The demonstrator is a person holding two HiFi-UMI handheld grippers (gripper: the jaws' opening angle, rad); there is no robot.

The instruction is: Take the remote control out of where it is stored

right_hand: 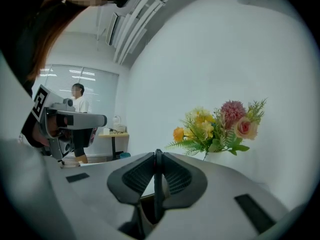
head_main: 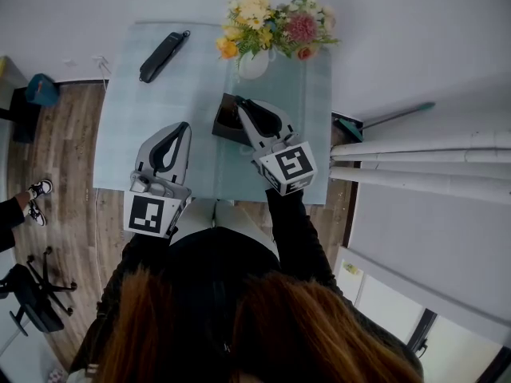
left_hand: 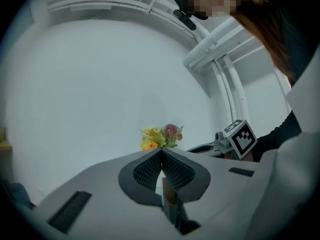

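Remote control (right_hand: pixel 158 184) between right fingers (right_hand: pixel 134 176)

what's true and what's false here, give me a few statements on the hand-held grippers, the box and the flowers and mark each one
1. The left hand-held gripper grips the flowers. False: its jaws are shut on nothing, and the flowers stand in a white vase.
2. The right hand-held gripper is above the dark box. True.
3. Its pads pinch a thin dark slab, seemingly the remote control. True.
4. A black oblong object lies at the table's near right corner. False: it lies near the far left corner of the table.
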